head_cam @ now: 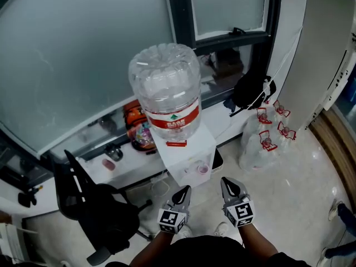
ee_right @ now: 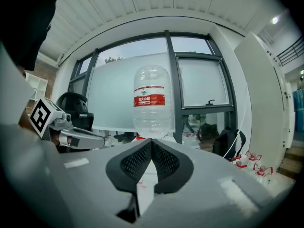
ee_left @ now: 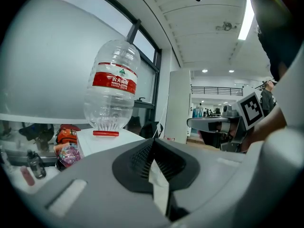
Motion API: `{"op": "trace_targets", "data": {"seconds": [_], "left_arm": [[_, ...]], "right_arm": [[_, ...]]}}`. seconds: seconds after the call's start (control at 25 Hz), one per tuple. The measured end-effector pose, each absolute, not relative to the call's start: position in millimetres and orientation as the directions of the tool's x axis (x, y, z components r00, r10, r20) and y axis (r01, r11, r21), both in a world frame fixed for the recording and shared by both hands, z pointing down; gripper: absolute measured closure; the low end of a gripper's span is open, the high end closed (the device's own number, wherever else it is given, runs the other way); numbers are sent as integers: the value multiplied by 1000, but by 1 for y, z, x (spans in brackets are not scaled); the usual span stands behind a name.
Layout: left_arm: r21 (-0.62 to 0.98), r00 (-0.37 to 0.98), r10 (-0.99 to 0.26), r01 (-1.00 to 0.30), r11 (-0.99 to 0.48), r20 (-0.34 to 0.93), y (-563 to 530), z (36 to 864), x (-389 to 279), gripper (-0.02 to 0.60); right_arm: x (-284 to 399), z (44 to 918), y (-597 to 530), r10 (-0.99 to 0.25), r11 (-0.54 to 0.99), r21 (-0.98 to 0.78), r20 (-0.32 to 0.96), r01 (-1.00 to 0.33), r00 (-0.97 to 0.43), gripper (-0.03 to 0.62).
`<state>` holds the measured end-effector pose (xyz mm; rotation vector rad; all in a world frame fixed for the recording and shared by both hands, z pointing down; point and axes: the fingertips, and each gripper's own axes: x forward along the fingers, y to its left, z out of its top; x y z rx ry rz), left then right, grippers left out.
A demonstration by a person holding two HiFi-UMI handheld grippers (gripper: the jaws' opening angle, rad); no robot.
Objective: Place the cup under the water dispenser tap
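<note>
A white water dispenser [head_cam: 186,149] stands by the window with a large clear bottle [head_cam: 167,88] with a red label upside down on top; both also show in the left gripper view [ee_left: 112,87] and the right gripper view [ee_right: 152,103]. Its tap front [head_cam: 199,168] faces me, too small to make out. I cannot pick out a cup for certain; a small pink object [head_cam: 108,164] sits on the window ledge. My left gripper [head_cam: 183,192] and right gripper [head_cam: 231,185] hang side by side just in front of the dispenser, both shut and empty [ee_left: 153,146] [ee_right: 151,144].
A black office chair [head_cam: 94,204] stands at the left, close to the left gripper. Several empty water bottles with red handles [head_cam: 267,141] and a black backpack [head_cam: 253,90] are right of the dispenser. An orange bag [head_cam: 136,118] lies on the ledge. A white pillar [head_cam: 322,54] rises at right.
</note>
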<state>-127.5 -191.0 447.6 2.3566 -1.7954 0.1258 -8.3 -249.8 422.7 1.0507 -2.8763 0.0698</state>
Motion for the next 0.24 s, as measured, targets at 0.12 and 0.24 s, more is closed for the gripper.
{"op": "trace_targets", "data": {"seconds": [0.12, 0.24], "left_arm": [[98, 262, -950, -964, -249, 170, -188, 444, -130, 565], [105, 257, -951, -964, -242, 170, -189, 441, -133, 565]], "right_arm": [[-9, 424, -250, -642, 757, -85, 83, -648, -762, 592], [-12, 421, -255, -650, 748, -118, 65, -653, -757, 592]]}}
